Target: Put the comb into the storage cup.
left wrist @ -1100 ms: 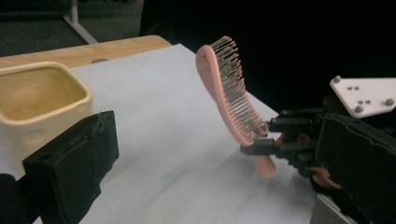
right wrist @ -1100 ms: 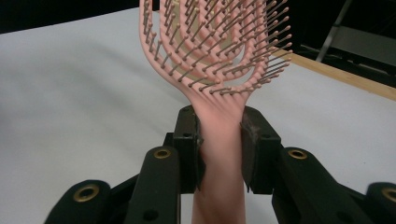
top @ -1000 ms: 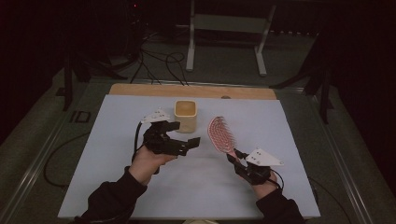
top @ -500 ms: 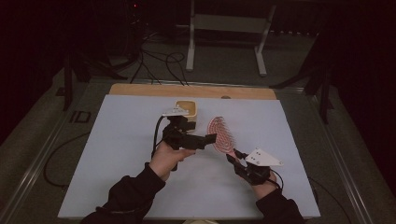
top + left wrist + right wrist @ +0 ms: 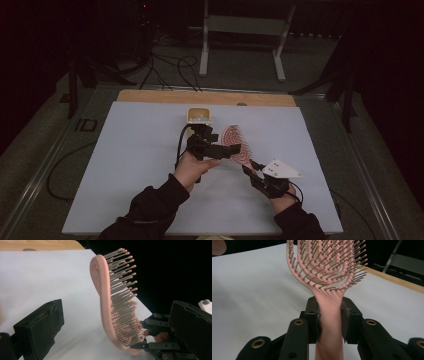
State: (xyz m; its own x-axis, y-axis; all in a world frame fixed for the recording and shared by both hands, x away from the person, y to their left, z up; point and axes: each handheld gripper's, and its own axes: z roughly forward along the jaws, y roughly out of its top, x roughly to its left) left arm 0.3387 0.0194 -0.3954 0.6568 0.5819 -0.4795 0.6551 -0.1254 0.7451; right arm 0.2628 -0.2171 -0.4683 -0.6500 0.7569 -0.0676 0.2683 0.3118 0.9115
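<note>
A pink hairbrush (image 5: 237, 142) with grey, pink-tipped bristles stands tilted above the white table. My right gripper (image 5: 251, 168) is shut on its handle (image 5: 329, 315), and the head (image 5: 327, 267) rises past the jaws. In the left gripper view the brush head (image 5: 103, 302) stands edge-on between my left gripper's (image 5: 115, 325) wide-open jaws, touching neither pad. From above, the left gripper (image 5: 228, 149) reaches in from the left at the brush head. The right gripper's linkages (image 5: 155, 333) clamp the handle at the lower right.
A short tan container (image 5: 200, 116) with a pale top stands on the white sheet (image 5: 125, 165) just behind the left gripper. A wooden strip (image 5: 150, 96) borders the far edge. Cables and a metal stand (image 5: 240, 30) lie on the floor beyond.
My left gripper has swung right and forward from beside the container to the brush head, its jaws still open. The right gripper has held the brush nearly still.
</note>
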